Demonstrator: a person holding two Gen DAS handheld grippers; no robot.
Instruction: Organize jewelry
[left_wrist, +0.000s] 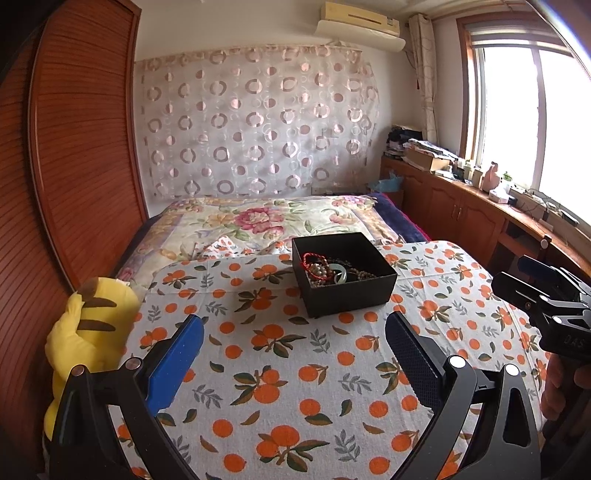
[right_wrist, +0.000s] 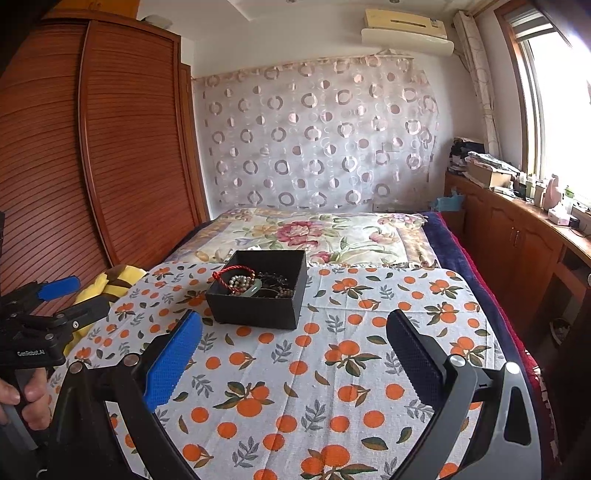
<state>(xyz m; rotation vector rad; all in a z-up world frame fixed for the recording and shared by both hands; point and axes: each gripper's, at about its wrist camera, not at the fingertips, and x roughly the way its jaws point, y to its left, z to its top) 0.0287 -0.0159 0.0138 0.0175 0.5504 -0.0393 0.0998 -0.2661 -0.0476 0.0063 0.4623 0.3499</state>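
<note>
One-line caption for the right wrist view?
Open right claw hovers over orange-print cloth before a black box of jewelry.

Bed (left_wrist: 391, 225) carrying orange-print cloth (left_wrist: 295, 369); black box (left_wrist: 343, 275) sitting directly on cloth; floral quilt (left_wrist: 258, 218) lying beyond.

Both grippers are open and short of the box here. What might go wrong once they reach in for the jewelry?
1. The red cord, beads and green bangle lie heaped together, so lifting one may drag out others.
2. The box sits loose on the cloth; a finger catching its wall could slide or tip it.
3. The left gripper and right gripper could collide over it.
</note>
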